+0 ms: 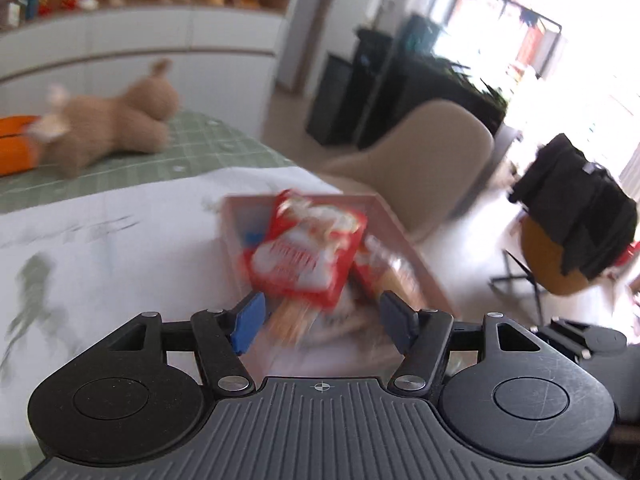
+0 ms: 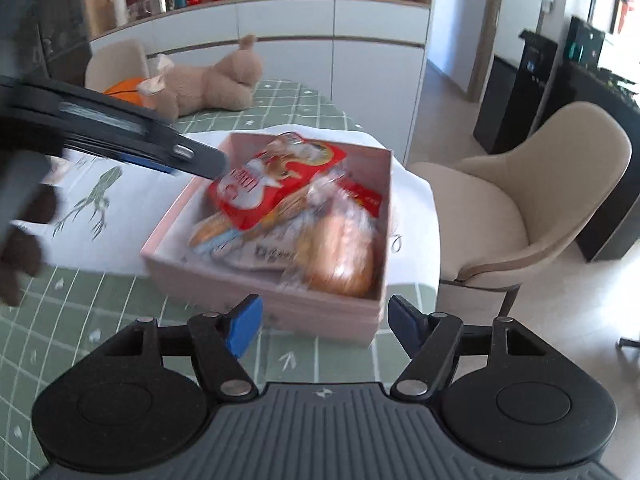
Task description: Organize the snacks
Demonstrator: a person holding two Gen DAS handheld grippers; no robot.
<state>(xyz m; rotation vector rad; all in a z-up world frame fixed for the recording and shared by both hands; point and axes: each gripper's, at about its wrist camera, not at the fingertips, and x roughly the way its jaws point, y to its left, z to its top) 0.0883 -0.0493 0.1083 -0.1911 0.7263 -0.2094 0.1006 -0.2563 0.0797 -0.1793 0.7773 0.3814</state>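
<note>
One box, two open grippers

One pink box (image 2: 224,276) sits on the white cloth (image 2: 132,200) over my green checked table (image 2: 120,320), and the snacks are all inside it. I count one red snack packet (image 2: 276,184) lying on top, one clear-wrapped bun (image 2: 340,256) at the near right corner, and one pale wrapped pastry (image 2: 216,232) beneath the packet (more wrappers lie under them, too blurred to count). My left gripper (image 1: 320,320) and right gripper (image 2: 324,324) both stand with jaws apart and nothing between the pads. Only the right wrist view shows the left gripper from outside, reaching over the box's far left edge. Only the left wrist view shows the black cloth draped over a chair (image 1: 576,208). One plush bear (image 2: 216,84) and one orange ball (image 2: 128,88) lie at the table's far end.
</note>
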